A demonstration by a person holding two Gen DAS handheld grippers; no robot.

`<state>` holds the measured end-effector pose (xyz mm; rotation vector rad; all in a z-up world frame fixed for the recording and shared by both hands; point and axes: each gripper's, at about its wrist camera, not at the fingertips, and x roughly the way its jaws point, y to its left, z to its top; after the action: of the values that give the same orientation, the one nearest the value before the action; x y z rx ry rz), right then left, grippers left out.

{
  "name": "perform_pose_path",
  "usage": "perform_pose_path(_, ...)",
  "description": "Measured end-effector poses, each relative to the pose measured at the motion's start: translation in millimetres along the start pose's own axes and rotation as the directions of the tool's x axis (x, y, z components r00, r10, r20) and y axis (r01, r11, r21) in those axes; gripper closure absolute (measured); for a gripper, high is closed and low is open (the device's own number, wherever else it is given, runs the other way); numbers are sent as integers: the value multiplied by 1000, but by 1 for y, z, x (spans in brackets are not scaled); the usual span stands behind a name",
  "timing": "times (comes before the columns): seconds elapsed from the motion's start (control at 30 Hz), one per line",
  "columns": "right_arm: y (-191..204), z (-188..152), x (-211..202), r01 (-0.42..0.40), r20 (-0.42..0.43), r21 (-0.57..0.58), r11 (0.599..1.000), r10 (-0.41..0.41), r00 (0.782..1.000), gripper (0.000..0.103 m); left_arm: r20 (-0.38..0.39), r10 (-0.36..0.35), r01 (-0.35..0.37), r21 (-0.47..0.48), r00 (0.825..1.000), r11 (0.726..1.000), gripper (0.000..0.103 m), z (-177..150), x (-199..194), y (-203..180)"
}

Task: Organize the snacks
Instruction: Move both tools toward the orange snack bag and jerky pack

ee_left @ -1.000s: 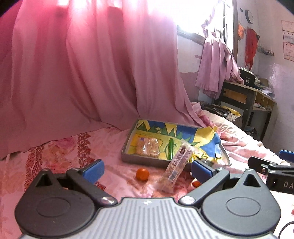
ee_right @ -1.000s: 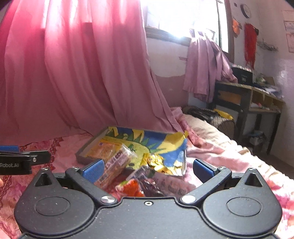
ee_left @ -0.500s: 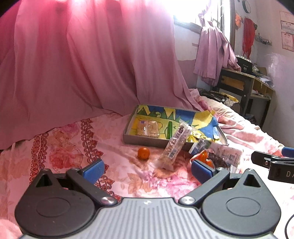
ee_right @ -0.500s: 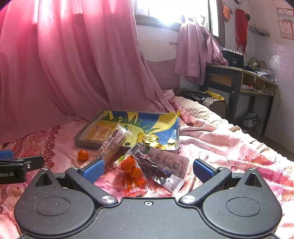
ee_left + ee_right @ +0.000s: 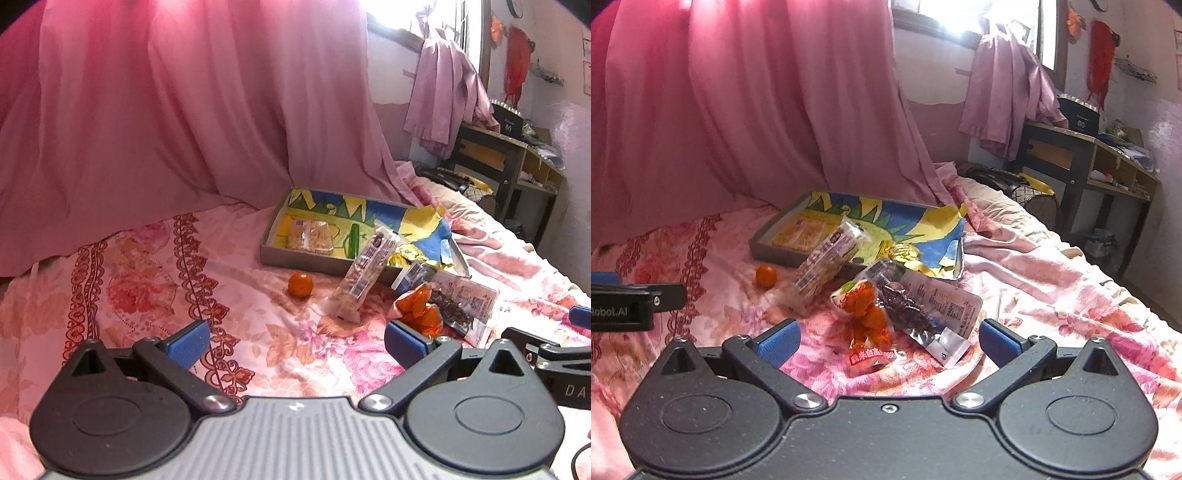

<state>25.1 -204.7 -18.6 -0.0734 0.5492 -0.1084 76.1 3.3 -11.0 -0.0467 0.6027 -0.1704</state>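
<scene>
Pink curtains (image 5: 184, 110) hung behind the flowered bedspread (image 5: 240, 332) where you worked, and the snacks lay strewn along the near edge of the shallow tray (image 5: 764, 242) with its bright picture lining. A long clear packet (image 5: 823, 262) leaned with its top end on the tray's front wall and its foot on the bedspread, so it was only half in. Just beside its foot sat a small orange fruit (image 5: 765, 276), loose on the cloth, likely to roll if nudged. Nearer to you lay a bag of orange pieces (image 5: 866, 321), touching a flat pouch of dark dried fruit (image 5: 923, 306), both outside the tray. Inside the tray, a biscuit pack (image 5: 310, 236) and a green stick (image 5: 353, 242) were already lying flat, with a gold crumpled wrapper (image 5: 905, 254) at the tray's right front corner.

Your right gripper (image 5: 886, 339) had its jaws spread wide and empty, hovering low with the orange bag framed between them, which suggests you were lining up on that bag first. Your left gripper (image 5: 295, 343) was likewise spread and empty, held back over bare cloth, well apart from the fruit. A desk (image 5: 1089, 155) stood beyond the bed.
</scene>
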Motion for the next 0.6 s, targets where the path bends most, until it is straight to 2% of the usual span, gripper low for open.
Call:
perform_pose_path(0.37,6,-2,7,1,-39,-37,999,-3,999,1,-72,30,-31,-19,997,999,0,-3,9,2)
perform_pose_path(0.6,5,-1,17,-26,-97,-26,999,23,995,1,-130,5,-3,13,992,1000,0,4,19,2)
